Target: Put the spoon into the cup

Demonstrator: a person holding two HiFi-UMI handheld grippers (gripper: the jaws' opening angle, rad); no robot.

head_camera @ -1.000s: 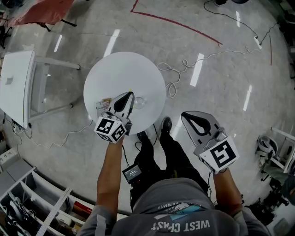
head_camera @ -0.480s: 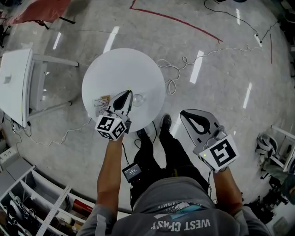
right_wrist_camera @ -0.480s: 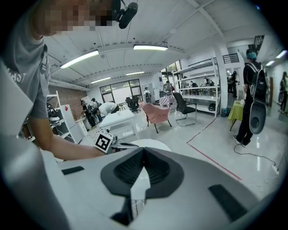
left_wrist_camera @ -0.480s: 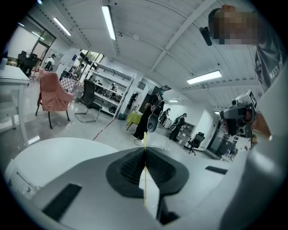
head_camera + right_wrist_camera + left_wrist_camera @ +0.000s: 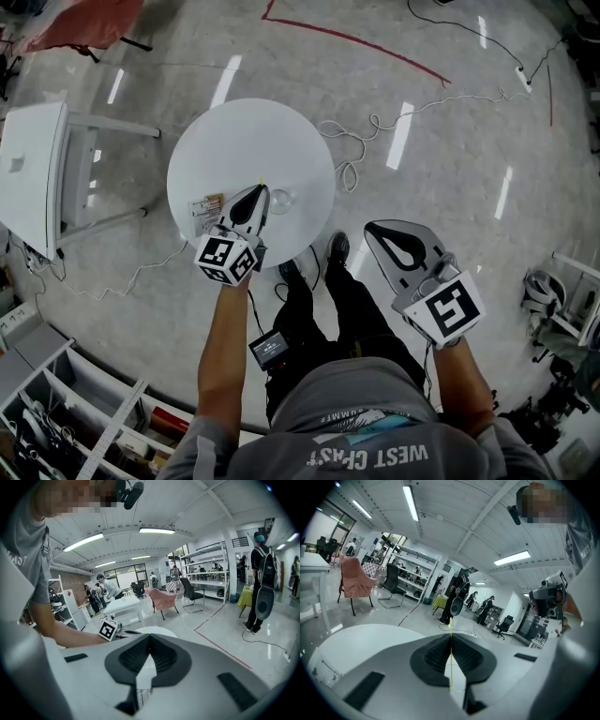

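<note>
My left gripper (image 5: 262,192) hangs over the near part of the round white table (image 5: 234,141). It is shut on a thin yellow spoon (image 5: 451,656), seen edge-on between the dark pads, with its end poking past the jaw tips (image 5: 264,183). A clear cup (image 5: 282,200) stands on the table just right of those tips. My right gripper (image 5: 377,231) is held off the table over the floor, shut with nothing in it. In the right gripper view its jaws (image 5: 149,638) point toward the table (image 5: 157,631) and the left gripper's marker cube (image 5: 107,629).
A small printed packet (image 5: 206,208) lies on the table left of the left gripper. A white rectangular table (image 5: 33,169) stands to the far left. Cables (image 5: 361,141) trail on the floor right of the round table. Shelving (image 5: 56,403) lies at lower left.
Almost nothing: the whole view has shifted a little, and both grippers keep their places and stay shut.
</note>
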